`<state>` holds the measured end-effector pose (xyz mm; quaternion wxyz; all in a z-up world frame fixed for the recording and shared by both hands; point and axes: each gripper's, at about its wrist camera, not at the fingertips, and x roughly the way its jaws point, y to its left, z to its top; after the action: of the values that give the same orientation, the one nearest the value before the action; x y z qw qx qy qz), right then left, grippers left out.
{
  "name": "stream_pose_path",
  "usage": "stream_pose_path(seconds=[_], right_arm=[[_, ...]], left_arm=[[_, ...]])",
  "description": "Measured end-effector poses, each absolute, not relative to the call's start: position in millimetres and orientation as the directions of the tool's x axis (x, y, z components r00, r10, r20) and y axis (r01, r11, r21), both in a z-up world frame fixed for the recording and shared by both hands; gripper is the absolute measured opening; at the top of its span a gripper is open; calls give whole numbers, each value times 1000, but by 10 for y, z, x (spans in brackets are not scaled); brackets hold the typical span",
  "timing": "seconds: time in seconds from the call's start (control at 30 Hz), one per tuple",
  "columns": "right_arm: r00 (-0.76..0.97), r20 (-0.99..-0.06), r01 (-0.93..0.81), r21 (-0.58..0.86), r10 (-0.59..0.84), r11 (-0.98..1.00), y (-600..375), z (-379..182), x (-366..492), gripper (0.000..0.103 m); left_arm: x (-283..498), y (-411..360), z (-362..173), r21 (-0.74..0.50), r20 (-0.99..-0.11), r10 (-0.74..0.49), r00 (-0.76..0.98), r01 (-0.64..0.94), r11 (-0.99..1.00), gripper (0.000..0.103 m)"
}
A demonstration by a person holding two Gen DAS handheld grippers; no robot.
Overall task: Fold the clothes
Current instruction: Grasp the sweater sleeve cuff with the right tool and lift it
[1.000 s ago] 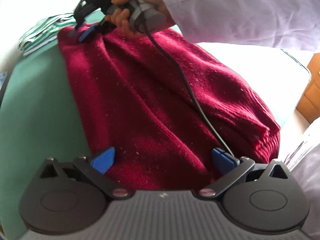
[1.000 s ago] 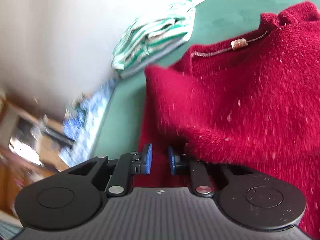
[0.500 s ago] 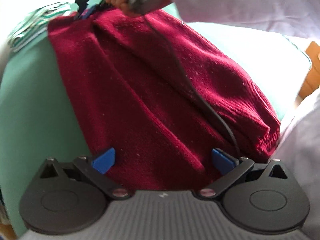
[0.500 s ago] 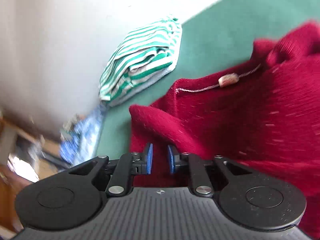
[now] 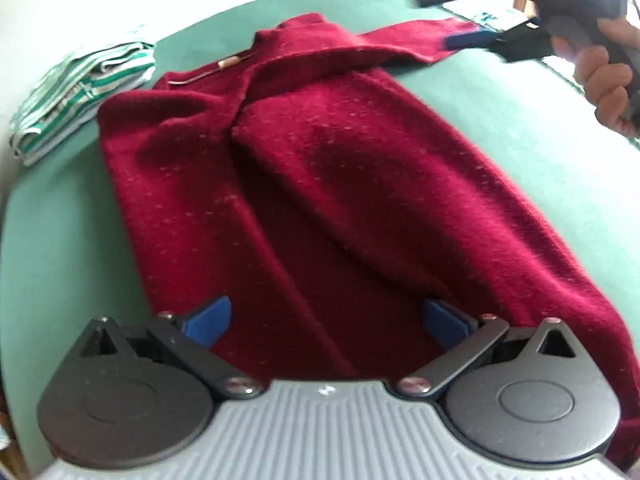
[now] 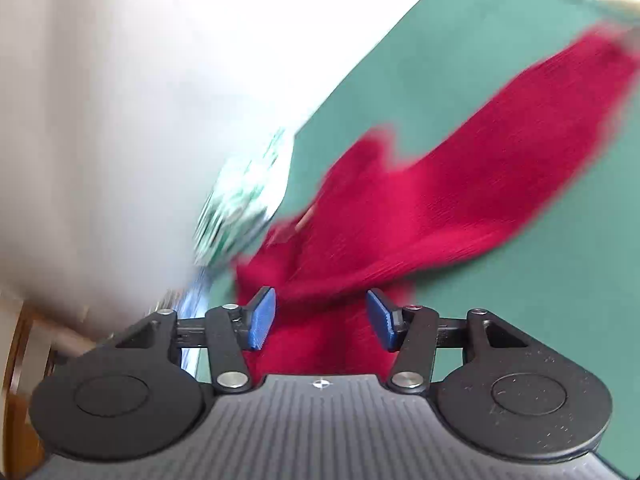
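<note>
A dark red knit sweater lies lengthwise on the green table cover, collar at the far end, one sleeve stretched out to the right. My left gripper hangs open over the near hem, its blue pads wide apart and clear of the cloth. At the sleeve's cuff is my right gripper, held by a hand. In the blurred right wrist view the right gripper has its jaws opening; red cloth lies between and beyond them, and the pads do not press on it.
A folded green-and-white striped garment sits at the far left corner of the table, also blurred in the right wrist view as the striped garment. A pale wall lies behind. Papers and dark objects sit at the far right edge.
The right gripper swung from the sweater's left shoulder over to the sleeve's cuff at far right, and its narrow jaws spread wide. The left gripper shifted sideways, staying open.
</note>
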<state>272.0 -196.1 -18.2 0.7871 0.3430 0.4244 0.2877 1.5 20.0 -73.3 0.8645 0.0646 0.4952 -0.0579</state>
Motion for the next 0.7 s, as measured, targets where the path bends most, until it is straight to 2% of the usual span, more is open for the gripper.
stream_pose_path(seconds=[0.1,0.17,0.2,0.27,0.4,0.43,0.47,0.5,0.57,0.7], right_arm=[[614,-539,-30,714,577,699,-2476,-223,2825,61],[649,-558,31,699,517,715,-2604,-308,2939,61],[663,-553,46,703,505,710,-2609,-360,2997,57],[691,-534,63,715,487,696,-2591,-439,3115,59],[745,-469,62,757,475,651,-2403,-522,3378,58],[753,-459,60,761,471,646,-2352,-544,3452,53],[755,-463,61,754,464,653,-2312,-547,3519,40],[753,-474,71,748,456,660,-2290,-560,3574,32],[746,-499,95,735,441,671,-2259,-601,3679,5],[723,-515,104,740,461,664,-2366,-599,3697,6]], left_arm=[[12,183,-795,62,-841,-26,540,144,988,102],[81,201,-825,54,-839,-22,543,123,991,102],[93,198,-836,52,-838,-18,545,113,992,102],[75,177,-841,54,-835,-6,550,94,994,102],[40,138,-854,58,-827,17,562,55,997,102],[32,139,-863,60,-822,22,569,48,997,102],[18,134,-862,63,-818,28,575,42,997,102],[10,130,-859,65,-816,33,577,36,997,102],[13,143,-847,55,-818,24,575,36,998,102],[73,337,-670,-11,-806,-59,590,85,996,98]])
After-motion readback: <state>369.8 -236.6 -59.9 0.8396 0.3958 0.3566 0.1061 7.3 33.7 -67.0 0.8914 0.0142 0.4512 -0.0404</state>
